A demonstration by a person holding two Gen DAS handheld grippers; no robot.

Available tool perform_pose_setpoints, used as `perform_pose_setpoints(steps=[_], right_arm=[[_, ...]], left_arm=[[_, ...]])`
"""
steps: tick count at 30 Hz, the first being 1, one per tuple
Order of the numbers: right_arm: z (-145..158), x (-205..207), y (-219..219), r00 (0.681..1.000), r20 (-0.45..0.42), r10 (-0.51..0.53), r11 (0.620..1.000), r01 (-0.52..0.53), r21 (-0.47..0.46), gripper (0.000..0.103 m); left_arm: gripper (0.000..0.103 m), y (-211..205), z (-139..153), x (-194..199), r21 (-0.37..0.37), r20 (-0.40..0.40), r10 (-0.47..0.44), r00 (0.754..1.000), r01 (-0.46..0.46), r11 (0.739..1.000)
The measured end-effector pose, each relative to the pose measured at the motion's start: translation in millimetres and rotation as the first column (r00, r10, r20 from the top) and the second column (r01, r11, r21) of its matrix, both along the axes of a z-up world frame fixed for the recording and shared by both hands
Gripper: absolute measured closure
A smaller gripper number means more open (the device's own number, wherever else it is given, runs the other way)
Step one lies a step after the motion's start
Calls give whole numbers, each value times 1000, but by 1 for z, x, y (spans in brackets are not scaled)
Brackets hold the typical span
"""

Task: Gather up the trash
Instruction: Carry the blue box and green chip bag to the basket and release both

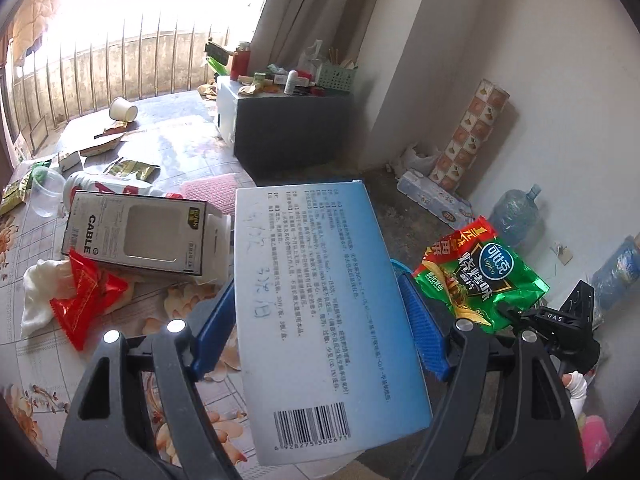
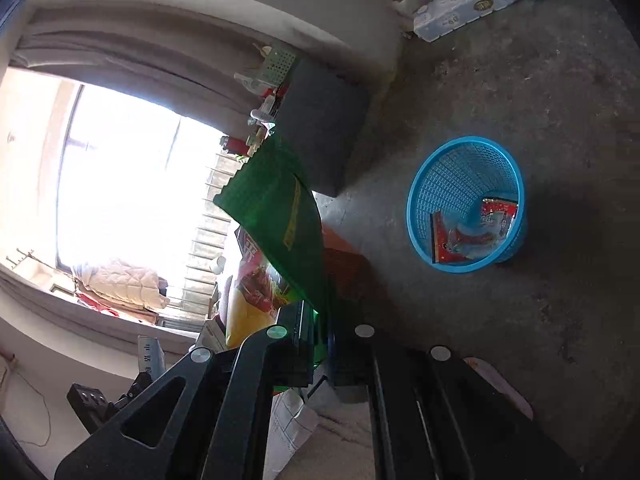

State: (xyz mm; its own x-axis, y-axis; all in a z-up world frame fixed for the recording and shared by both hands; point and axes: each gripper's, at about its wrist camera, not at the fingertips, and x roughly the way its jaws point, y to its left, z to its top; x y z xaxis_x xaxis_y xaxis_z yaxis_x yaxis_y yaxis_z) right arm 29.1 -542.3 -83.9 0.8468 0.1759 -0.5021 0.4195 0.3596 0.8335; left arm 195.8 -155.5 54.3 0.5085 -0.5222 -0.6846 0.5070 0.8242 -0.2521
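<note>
I have the left gripper (image 1: 316, 312) clamped on the flat pale-blue cardboard box (image 1: 320, 312) above the table edge and the right gripper (image 2: 320, 344) pinching the green foil snack bag (image 2: 280, 216), both lifted clear for dropping into the blue plastic mesh basket (image 2: 460, 168) on the floor.

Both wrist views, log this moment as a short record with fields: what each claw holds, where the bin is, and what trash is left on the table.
left claw: shut on blue box
right claw: shut on green snack bag
bin: blue basket on the floor, red wrappers inside
left on table: cable box, red packet, white tissue, paper cup, clear plastic cup
</note>
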Motion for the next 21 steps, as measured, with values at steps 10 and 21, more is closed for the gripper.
perform_pose_setpoints(steps=[10,21], right_arm=[[-128,64,-58,956,-271,-110,988,135,78,94],[-240,116,-72,899,-435,-56,991,102,84,61]], left_arm=[[29,-141,-51,35,104,-153,-202,967,219,970],[29,-223,-119,80,189,-331,-237,914,310,932]])
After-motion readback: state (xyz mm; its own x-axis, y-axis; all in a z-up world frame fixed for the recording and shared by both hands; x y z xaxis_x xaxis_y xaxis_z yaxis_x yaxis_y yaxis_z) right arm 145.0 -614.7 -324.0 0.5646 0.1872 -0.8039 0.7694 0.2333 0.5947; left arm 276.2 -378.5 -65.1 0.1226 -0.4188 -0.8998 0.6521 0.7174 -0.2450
